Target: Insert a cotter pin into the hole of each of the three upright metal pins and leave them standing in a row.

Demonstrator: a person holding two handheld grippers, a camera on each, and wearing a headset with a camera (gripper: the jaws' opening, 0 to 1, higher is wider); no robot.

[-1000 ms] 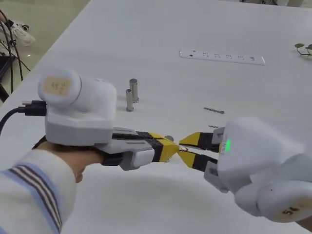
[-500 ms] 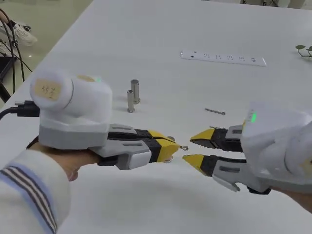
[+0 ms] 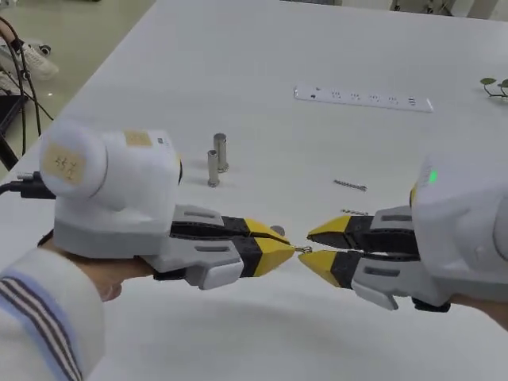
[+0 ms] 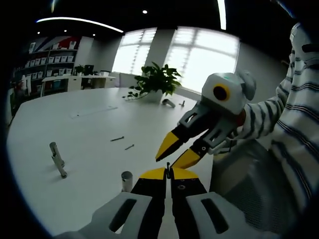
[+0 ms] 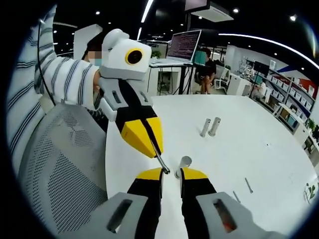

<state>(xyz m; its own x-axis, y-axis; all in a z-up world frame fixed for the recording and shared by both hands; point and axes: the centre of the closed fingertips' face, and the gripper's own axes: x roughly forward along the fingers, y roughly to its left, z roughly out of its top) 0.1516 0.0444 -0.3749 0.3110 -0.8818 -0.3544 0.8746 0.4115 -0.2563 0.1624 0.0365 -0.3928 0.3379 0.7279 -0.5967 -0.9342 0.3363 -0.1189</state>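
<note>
My left gripper (image 3: 290, 250) is clamped on a cotter pin (image 5: 160, 158), its tip poking out ahead. My right gripper (image 3: 308, 246) faces it tip to tip, jaws narrowly parted. One metal pin (image 4: 127, 180) stands just beside the left jaws, and two other metal pins (image 3: 213, 167) stand well beyond.

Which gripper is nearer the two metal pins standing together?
Left. The left gripper sits just in front of the two metal pins; the right gripper is farther away, to their right.
</note>
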